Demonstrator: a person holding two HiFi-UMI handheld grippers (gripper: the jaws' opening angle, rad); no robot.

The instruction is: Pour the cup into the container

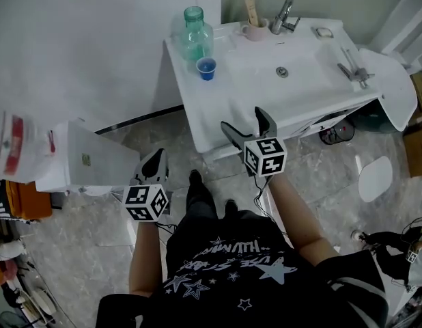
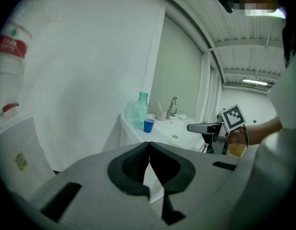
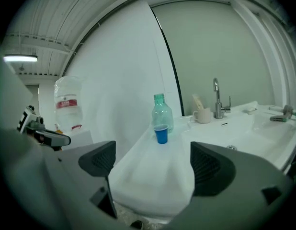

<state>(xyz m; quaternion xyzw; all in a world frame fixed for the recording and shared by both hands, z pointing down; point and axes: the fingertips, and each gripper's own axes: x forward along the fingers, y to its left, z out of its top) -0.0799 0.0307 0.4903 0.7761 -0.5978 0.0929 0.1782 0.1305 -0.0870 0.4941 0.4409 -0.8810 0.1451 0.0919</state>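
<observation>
Nearest, the left gripper [image 2: 149,145] hangs over the tiled floor [image 1: 122,139], its jaws closed together with nothing between them. The right gripper [image 3: 155,164] is level with the washbasin's [image 1: 218,115] front edge, its jaws spread wide and empty. Beyond that edge the basin's left ledge lies bare up to the blue cup [image 1: 206,67], which stands upright near the left rim. The green-tinted bottle [image 1: 195,34] is just behind it. The faucet [image 1: 284,16] stands farthest back.

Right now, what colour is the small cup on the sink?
Blue; the cup shows best in the right gripper view.
</observation>
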